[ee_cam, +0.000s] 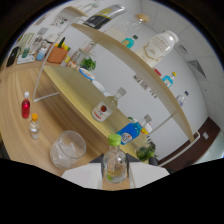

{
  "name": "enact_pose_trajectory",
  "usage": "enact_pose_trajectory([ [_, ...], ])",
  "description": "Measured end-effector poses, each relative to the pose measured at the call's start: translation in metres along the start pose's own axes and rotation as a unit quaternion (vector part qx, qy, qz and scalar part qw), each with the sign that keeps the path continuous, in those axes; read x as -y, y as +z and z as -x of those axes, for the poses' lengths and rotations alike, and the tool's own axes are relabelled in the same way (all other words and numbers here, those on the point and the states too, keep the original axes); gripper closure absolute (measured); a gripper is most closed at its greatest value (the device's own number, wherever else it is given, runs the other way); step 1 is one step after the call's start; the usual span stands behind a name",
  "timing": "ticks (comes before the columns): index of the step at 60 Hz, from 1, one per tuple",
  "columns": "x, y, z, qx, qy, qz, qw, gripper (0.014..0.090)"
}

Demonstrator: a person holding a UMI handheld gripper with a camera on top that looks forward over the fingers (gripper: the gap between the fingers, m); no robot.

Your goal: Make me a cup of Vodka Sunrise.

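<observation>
- Gripper (116, 181) low over a wooden table (12, 105); white fingers (80, 177) seen at either side of a small bottle (115, 162).
- Fingers closed in on that bottle, both pressing its sides; bottle clear, green cap, pale liquid low inside, upright between the fingers.
- Glass (67, 148) just beside the bottle, standing on the table, ice inside.
- Beyond the glass, well apart: red bottle (25, 107) with white cap, and nearer it a tiny clear bottle (34, 126) with orange cap.
- White-framed shelf (75, 87) running along the wall past the fingers, two wooden boards.
- On the lower board: clear bottle with red label (105, 107), lying tilted; blue bottle (131, 132) near it; small green plant (88, 63) further along.
- On the upper board (125, 52): large white jug (161, 45), small teal bottle (129, 42), dark box (97, 21).
- Another green plant (146, 152) just beyond the held bottle.
</observation>
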Motion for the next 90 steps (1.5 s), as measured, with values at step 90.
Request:
enact_pose_trajectory([
  [90,0.003,0.010,-0.012,0.060,0.311,-0.105,0.943,0.0697],
])
